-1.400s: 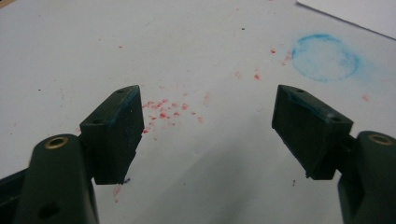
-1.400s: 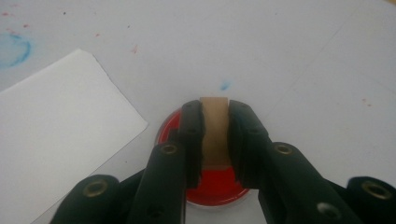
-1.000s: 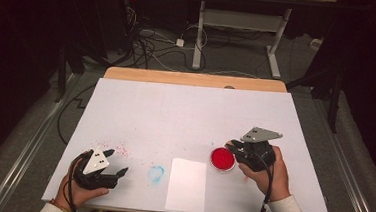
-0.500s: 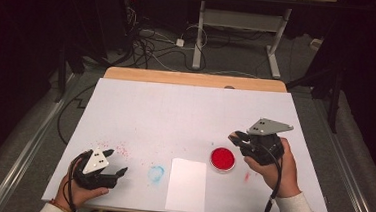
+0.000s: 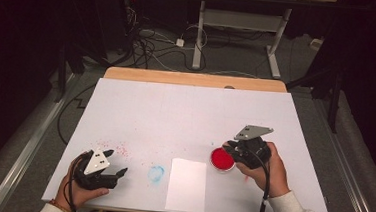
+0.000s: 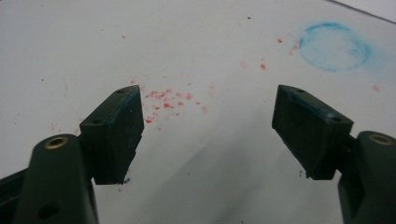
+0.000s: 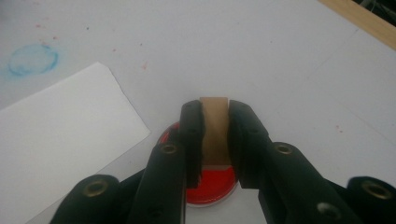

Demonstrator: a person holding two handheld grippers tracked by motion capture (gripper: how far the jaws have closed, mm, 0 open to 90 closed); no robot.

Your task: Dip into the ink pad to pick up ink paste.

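Note:
My right gripper (image 7: 215,109) is shut on a small brown wooden block (image 7: 214,130), held upright between the pads. The block's lower end is over a round red ink pad (image 7: 212,184); whether they touch I cannot tell. From above, the right gripper (image 5: 233,150) sits at the right edge of the red pad (image 5: 221,159), right of the table's middle. My left gripper (image 5: 116,162) rests at the front left with its jaws wide apart. Nothing lies between the left gripper's (image 6: 205,109) pads, which carry blue smears.
A white sheet of paper (image 5: 187,184) lies at the front edge, left of the red pad. A blue ring stain (image 5: 156,173) and scattered red specks (image 5: 115,146) mark the white table cover (image 5: 190,111). Cables and desk legs stand on the floor beyond the table.
The right gripper lifted up and to the right of the red pad, then came back down and left over it. The left gripper has stayed where it was.

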